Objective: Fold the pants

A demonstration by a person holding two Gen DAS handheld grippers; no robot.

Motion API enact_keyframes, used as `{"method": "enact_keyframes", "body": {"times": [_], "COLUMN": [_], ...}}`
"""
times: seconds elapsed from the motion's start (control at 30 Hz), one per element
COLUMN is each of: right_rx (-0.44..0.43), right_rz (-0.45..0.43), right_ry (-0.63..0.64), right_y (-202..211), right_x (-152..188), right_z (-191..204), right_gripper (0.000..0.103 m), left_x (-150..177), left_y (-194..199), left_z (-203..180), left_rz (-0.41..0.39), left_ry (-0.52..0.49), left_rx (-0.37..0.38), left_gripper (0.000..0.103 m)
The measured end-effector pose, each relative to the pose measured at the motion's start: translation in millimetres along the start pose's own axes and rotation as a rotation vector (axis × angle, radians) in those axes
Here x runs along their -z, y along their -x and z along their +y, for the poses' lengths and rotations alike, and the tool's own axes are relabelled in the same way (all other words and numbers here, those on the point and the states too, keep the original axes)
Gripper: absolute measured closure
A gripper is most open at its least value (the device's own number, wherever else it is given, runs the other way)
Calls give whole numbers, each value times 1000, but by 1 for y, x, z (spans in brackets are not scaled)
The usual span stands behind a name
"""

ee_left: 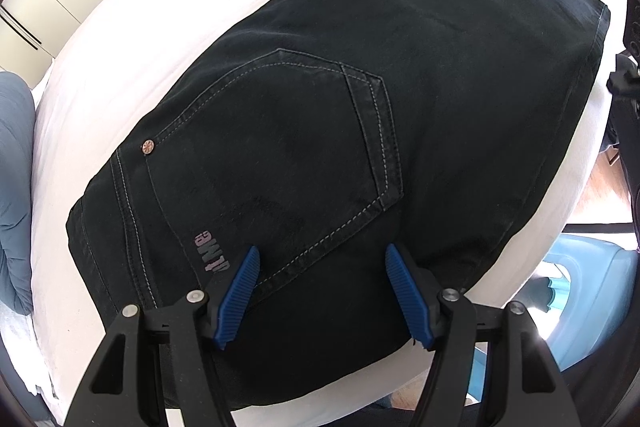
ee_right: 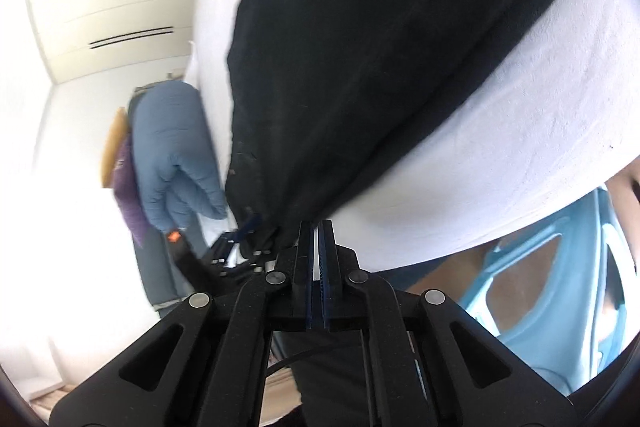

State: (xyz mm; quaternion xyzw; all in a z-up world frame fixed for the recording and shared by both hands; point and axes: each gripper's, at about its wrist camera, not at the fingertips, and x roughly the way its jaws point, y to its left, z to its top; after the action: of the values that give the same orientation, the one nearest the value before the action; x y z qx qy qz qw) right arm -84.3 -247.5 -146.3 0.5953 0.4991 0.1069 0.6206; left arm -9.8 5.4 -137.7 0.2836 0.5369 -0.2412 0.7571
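Black pants flat on white bed. Left tongs released, hovering; right tongs clenched at pants edge, whether cloth is caught unclear. Confirm grip before folding.

Bright daylight, fisheye edges; right wrist view motion-blurred, left side overexposed

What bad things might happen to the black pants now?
The right gripper is shut at the edge of the pants, but it is unclear whether cloth is pinched; a pull may leave them behind. The left gripper is open above the pocket, holding nothing, so the folded stack could slide or bunch. The pants lie near the bed's edge and might slip off.
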Motion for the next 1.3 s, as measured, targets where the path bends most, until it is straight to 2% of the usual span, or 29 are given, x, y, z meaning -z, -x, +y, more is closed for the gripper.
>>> {"method": "enact_keyframes", "body": {"times": [0.07, 0.27, 0.33, 0.37, 0.4, 0.43, 0.47, 0.57, 0.67, 0.77, 1.2, 1.23, 1.3], "right_rx": [-22, -5, -18, -25, -32, -55, -72, -88, -127, -112, -109, -112, -119], "right_rz": [-38, -28, -22, -20, -23, -45, -71, -64, -17, 4, 26, 26, 27], "right_ry": [-5, -49, -49, -47, -48, -69, -87, -54, -43, -20, -90, -85, -77], "right_y": [7, 9, 4, 4, 4, 6, 9, 8, -1, -8, -24, -24, -25], "right_x": [-2, -6, -4, -4, -3, -2, -1, -2, -1, 2, -8, -9, -10], "right_z": [0, -12, -6, -5, -3, -3, -3, 4, 11, 18, 0, 1, 2], "right_gripper": [100, 100, 94, 79, 48, 30, 18, 20, 35, 36, 36, 38, 54], "left_x": [1, -1, -1, -1, -1, -1, -2, -2, -2, -1, -3, -4, -4], "left_y": [0, 0, 0, 0, 1, 1, 1, 1, 0, 0, -1, -1, -1], "left_z": [-1, -3, -2, -2, -3, -3, -3, -5, -4, -4, -7, -7, -7], "left_rz": [0, 1, 0, -1, -2, -2, -2, -2, -3, -4, -4, -3, -3], "left_ry": [-2, -4, -1, 0, 0, 0, 1, -2, 1, 2, 6, 7, 5], "left_rx": [-2, -3, -3, -5, -5, -5, -5, -7, -10, -11, -16, -16, -16], "left_gripper": [33, 33, 33, 32, 32, 32, 32, 31, 30, 29, 28, 28, 28]}}
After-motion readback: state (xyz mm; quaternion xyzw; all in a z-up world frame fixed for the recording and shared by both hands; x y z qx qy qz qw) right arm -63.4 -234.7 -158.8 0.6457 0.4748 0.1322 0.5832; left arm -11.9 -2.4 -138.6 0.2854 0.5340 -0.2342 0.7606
